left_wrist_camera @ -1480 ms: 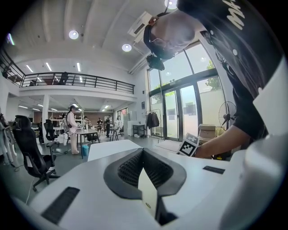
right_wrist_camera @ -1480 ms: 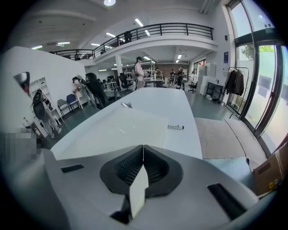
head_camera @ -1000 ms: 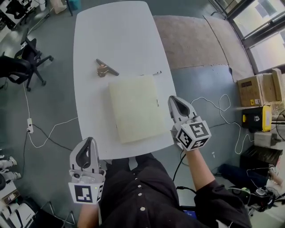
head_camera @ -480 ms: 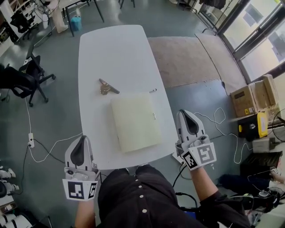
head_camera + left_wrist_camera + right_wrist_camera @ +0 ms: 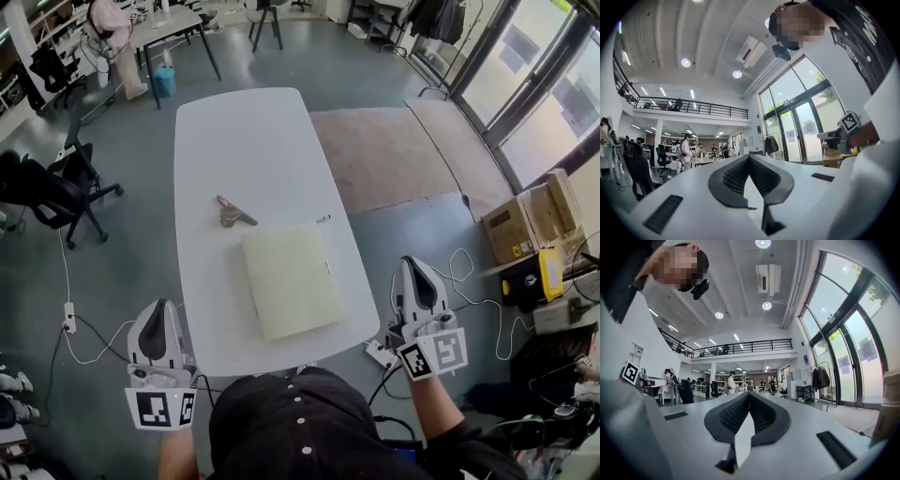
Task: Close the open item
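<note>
A pale yellow folder (image 5: 291, 279) lies flat and closed on the near end of the white table (image 5: 244, 141). My left gripper (image 5: 158, 304) is held off the table's near left corner, beside the person's body, with its jaws together and nothing in them. My right gripper (image 5: 413, 262) hangs off the table's near right corner over the floor, also shut and empty. In the left gripper view the left gripper (image 5: 749, 156) points level into the office, tips touching. The right gripper view shows the right gripper (image 5: 749, 393) the same way. Neither gripper view shows the folder.
A small metal clip-like object (image 5: 230, 214) and a pen (image 5: 322, 219) lie on the table beyond the folder. A black office chair (image 5: 47, 192) stands at the left. Cardboard boxes (image 5: 525, 220) and floor cables (image 5: 469, 281) are at the right, a carpet (image 5: 394, 155) beyond.
Both grippers have drawn back from the table edge toward the person and risen. The table and folder now look smaller and farther off. The folder has not moved.
</note>
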The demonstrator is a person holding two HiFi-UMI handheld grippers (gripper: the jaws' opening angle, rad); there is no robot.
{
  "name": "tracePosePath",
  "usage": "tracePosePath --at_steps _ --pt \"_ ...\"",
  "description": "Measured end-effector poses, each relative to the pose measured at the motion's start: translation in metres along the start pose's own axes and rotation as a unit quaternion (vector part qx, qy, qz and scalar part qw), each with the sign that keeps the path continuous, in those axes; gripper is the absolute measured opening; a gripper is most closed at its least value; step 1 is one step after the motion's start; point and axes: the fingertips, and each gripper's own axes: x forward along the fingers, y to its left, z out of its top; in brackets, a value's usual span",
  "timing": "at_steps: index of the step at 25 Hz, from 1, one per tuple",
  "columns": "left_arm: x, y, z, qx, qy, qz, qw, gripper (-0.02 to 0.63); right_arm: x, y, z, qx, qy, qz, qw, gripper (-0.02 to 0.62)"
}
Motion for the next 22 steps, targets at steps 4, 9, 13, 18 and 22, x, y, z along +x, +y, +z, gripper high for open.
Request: tracePosePath --at_steps 4,9,13,18,22 --pt "-0.010 0.009 0.006 0.013 -0.005 0.009 0.9999 0.017 -0.006 -0.006 0.001 -0.012 -0.002 -0.019 1.000 0.028" --pt "-0.020 0.017 0.008 0.011 -0.011 0.020 0.9997 0.017 -0.012 -0.012 0.005 -0.031 -0.005 -0.034 0.999 0.028" --pt "-0.028 0.024 0.009 0.013 -0.010 0.027 0.9995 0.017 -0.013 -0.013 0.007 -0.034 -0.011 -0.038 0.999 0.028" --pt "-0.032 0.029 0.006 0.012 -0.006 0.040 0.9991 0.016 -0.011 -0.010 0.007 -0.032 -0.009 -0.028 0.999 0.028" --pt "-0.031 0.033 0.004 0.007 -0.004 0.052 0.9986 0.016 -0.008 -0.003 0.008 -0.033 -0.012 -0.018 0.999 0.028"
